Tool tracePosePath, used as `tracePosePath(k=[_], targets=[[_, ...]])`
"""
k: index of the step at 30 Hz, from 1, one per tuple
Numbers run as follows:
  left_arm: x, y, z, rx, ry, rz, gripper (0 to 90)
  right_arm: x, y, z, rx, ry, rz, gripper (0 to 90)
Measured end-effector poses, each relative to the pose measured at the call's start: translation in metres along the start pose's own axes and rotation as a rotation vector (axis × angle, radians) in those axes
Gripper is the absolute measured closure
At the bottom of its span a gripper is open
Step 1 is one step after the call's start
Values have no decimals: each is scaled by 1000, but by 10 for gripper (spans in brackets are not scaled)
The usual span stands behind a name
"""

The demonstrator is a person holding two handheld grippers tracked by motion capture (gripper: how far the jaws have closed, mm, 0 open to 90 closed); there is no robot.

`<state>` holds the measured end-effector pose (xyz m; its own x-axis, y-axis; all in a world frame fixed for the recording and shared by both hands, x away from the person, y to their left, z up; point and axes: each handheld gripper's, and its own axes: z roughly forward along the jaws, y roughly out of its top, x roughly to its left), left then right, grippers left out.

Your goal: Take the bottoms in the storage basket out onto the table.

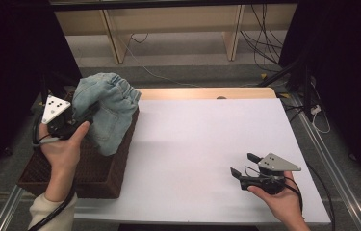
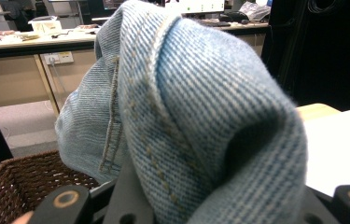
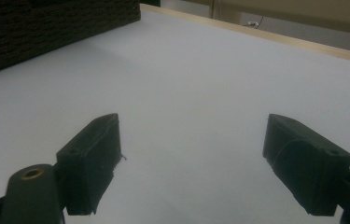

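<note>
A bundle of light blue denim jeans [image 1: 109,107] hangs bunched over the far right corner of a dark brown wicker basket [image 1: 96,179] at the table's left. My left gripper [image 1: 88,114] is shut on the jeans from the left, above the basket. In the left gripper view the denim [image 2: 200,116] drapes over the jaws and hides them, with the basket's rim [image 2: 18,179] below. My right gripper [image 1: 242,163] stands open low over the white table top [image 1: 202,139] at the front right, and its fingertips [image 3: 93,154] have nothing between them.
The white table top [image 3: 186,70] stretches between basket and right gripper, with a wooden edge [image 1: 202,93] at the back. The basket's dark side [image 3: 32,28] lies far ahead of the right gripper. Cables and desk legs sit on the floor beyond the table.
</note>
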<state>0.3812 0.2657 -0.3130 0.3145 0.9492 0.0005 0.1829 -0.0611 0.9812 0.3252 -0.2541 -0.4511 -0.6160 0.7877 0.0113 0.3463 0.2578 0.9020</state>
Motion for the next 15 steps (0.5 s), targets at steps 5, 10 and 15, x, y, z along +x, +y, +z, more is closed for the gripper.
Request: tracePosePath(k=[5,10,15], targets=[[-2,1,0,-1,-5,5,721,0,0,0,0,0,0,201],[-5,1,0,-1,-10,9,721,0,0,0,1,1,-1,201],[-8,1,1,-2,-17,15,721,0,0,0,0,1,0,201]])
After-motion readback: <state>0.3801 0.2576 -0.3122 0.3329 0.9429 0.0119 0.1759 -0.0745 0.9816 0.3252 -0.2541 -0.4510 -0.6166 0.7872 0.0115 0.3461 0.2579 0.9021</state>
